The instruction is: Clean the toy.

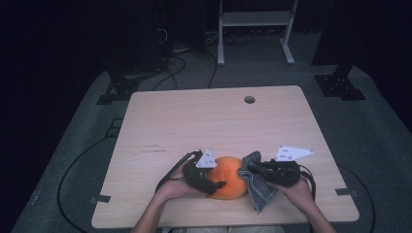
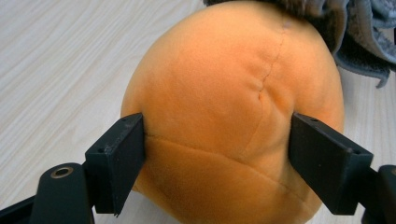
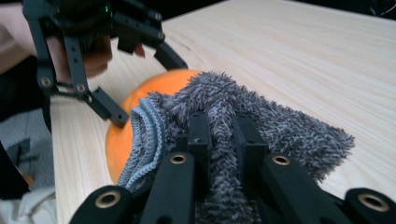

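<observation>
In the high view, an orange plush ball (image 1: 228,177) lies on the wooden table (image 1: 214,121), in the lower middle of the frame, close to the near edge. The left gripper (image 1: 217,186) comes in from the lower left, held by the person's left hand (image 1: 176,187), and its two black jaws stand on both sides of the ball. In the left gripper view the ball (image 2: 233,116) takes the centre of the frame; one jaw is at the lower left and the other at the lower right, both are at the plush surface, and the fabric looks a little pressed in at the left one. So the jaws are about as wide as the ball and they grip it. The right gripper (image 1: 248,171) is just to the right of the ball in the high view, held by the right hand (image 1: 297,190). Its jaws are narrow and they clamp a grey fluffy cloth (image 1: 258,187), which hangs down toward the lower edge of the table. In the right gripper view the cloth (image 3: 261,116) is bunched between the two jaws at the bottom centre, and it lies against the ball (image 3: 121,135), which appears behind it in the left middle. The left gripper (image 3: 144,84) shows in the upper left of that view, over the ball.
</observation>
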`<move>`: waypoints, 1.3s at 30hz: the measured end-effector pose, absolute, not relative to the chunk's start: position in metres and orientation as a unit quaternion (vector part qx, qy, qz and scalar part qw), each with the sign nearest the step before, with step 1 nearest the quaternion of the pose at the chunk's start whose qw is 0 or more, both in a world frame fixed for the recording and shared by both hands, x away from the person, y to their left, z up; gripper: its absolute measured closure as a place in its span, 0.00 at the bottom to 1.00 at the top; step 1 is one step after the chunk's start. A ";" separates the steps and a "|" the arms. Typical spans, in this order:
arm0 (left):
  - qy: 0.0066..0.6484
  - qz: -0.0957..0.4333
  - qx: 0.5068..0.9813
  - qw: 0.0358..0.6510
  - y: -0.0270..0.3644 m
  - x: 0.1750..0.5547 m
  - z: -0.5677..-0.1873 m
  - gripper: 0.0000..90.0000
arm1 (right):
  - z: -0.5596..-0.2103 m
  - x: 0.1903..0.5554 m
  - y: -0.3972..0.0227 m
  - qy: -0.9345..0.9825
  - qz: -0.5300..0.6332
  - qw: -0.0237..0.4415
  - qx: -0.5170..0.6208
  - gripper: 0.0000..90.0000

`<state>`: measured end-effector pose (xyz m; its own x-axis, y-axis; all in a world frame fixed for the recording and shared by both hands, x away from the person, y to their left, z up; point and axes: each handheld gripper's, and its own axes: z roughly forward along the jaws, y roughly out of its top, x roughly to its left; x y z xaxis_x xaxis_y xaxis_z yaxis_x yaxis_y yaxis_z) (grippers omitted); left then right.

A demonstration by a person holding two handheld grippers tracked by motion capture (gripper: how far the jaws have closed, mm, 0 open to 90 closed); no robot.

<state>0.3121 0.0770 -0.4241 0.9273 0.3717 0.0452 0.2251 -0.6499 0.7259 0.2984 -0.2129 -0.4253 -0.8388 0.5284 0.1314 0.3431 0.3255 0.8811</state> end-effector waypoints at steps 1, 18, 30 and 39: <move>0.165 0.094 0.904 0.384 0.078 0.312 -0.424 0.23 | -0.429 0.300 -0.212 0.812 0.509 0.087 0.270 0.88; 0.177 0.079 0.897 0.396 0.084 0.316 -0.428 0.22 | -0.443 0.311 -0.220 0.820 0.482 0.068 0.299 0.88; 0.148 0.096 0.904 0.390 0.067 0.304 -0.419 0.22 | -0.402 0.298 -0.218 0.798 0.531 0.098 0.269 0.88; 0.138 0.088 0.899 0.407 0.069 0.304 -0.410 0.14 | -0.416 0.291 -0.193 0.828 0.495 0.102 0.243 0.88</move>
<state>0.3045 0.0688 -0.4099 0.9464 0.3195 0.0465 0.1759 -0.6310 0.7556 0.2908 -0.1927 -0.4162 -0.8613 0.5029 0.0724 0.3019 0.3919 0.8691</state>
